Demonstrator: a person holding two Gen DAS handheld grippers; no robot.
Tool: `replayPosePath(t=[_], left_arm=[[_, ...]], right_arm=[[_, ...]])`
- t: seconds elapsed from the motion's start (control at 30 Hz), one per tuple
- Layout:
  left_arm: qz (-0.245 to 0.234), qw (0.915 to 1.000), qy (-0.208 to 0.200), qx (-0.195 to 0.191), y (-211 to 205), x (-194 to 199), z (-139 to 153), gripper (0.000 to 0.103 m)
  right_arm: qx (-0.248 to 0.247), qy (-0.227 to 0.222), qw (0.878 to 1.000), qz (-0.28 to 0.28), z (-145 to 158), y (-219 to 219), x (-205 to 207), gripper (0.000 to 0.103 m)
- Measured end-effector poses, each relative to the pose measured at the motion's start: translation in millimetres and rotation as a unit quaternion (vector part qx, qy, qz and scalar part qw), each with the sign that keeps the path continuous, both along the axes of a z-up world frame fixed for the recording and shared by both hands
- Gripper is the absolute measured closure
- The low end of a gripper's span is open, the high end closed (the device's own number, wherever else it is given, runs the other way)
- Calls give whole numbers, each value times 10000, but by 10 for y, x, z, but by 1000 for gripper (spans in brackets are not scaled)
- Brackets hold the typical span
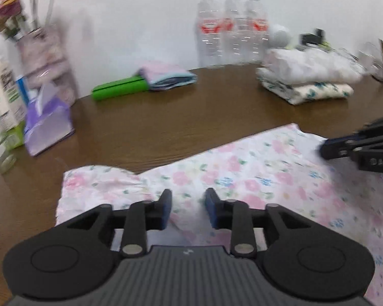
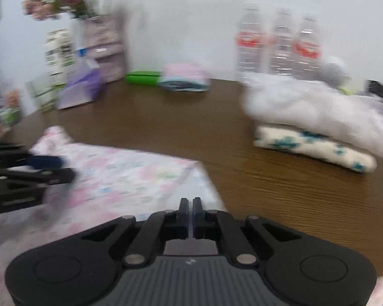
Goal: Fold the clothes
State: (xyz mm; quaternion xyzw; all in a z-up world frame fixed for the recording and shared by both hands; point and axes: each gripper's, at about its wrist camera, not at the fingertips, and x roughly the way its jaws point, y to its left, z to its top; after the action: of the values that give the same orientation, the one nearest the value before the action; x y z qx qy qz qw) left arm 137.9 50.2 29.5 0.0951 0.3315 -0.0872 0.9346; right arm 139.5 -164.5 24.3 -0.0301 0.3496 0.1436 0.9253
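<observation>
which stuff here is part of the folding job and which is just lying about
Job: floral garment spread on the table, left gripper, right gripper, folded clothes stack.

Lying about: three water bottles, tissue pack, green case, flower vase.

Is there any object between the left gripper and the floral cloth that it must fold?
Nothing visible stands between them. The left gripper is directly over the floral cloth, jaws apart, with only fabric beneath. The tissue pack sits off to the side.
</observation>
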Motion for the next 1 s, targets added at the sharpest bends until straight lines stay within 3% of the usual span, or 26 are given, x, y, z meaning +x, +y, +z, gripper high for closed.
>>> replayPosePath(t=[0.03, 0.1, 0.23, 0.3, 0.4, 0.57, 0.8, 0.93, 1.0], left_arm=[[67, 9999, 79, -34, 44, -15, 49, 61], [142, 9996, 220, -145, 133, -80, 168, 62], [-609, 9961, 202, -600, 223, -799, 587, 52], [-970, 9940, 163, -472, 124, -1263, 608, 52], [-1375, 9894, 261, -385, -65, -1790, 411, 54], [-935, 9925, 470, -631, -4, -2200, 35, 55], [-236, 9973, 32, -689, 194, -2434, -58, 50], [-362, 9930, -157, -1110, 67, -2472, 179, 50], [-554, 9927, -275, -1036, -173, -2384, 241, 50]], right_arm=[[28, 79, 9999, -72, 25, -40, -19, 97], [220, 125, 9996, 82, 171, -158, -210, 95], [103, 67, 9963, 854, 303, -340, -976, 92], [-85, 179, 9943, 1048, 210, -358, -1316, 92], [-320, 147, 9940, 1037, 73, -384, -1715, 95], [-335, 36, 9980, 538, 46, -608, -1962, 96], [-55, 12, 9999, -123, 29, -770, -2230, 91], [326, -317, 9988, 195, 151, -654, -2337, 88], [300, -262, 9985, 382, 100, -503, -2230, 89]])
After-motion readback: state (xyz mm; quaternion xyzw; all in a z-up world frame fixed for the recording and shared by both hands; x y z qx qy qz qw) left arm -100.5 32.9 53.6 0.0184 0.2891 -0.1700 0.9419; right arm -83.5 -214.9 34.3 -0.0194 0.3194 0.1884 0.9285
